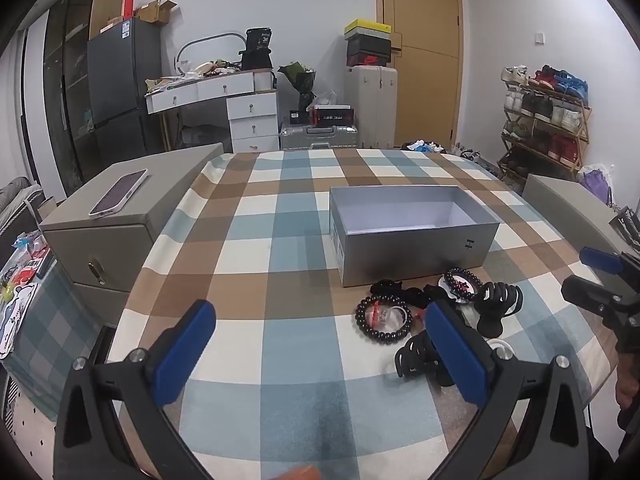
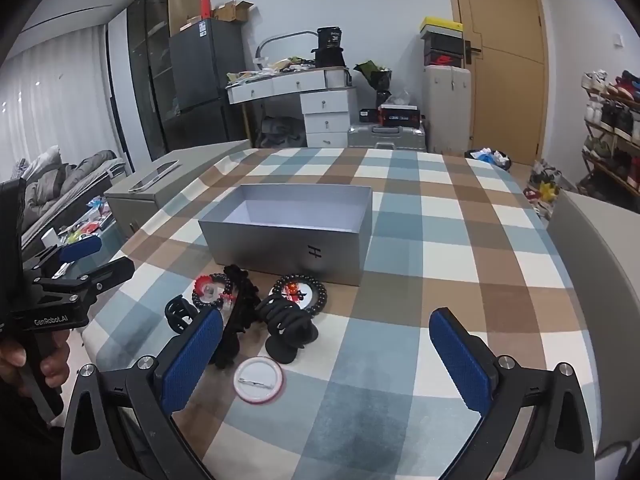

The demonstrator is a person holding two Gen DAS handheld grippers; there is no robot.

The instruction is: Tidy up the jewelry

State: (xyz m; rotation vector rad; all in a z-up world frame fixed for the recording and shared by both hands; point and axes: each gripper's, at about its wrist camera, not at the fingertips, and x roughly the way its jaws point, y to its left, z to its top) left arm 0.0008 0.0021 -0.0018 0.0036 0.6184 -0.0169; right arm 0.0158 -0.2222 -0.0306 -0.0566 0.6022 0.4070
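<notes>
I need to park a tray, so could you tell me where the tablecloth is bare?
Bare: right of the grey box, and left of it towards the phone. Crowded: in front of the box, where bead bracelets, hair claws and a badge cluster.

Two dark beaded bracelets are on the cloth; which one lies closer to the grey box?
The dark beaded bracelet with the red charm, almost touching the open grey cardboard box front wall. The other beaded bracelet lies farther left.

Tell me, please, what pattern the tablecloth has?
The tablecloth is checked in blue, brown and cream, clearest in the right wrist view.
</notes>
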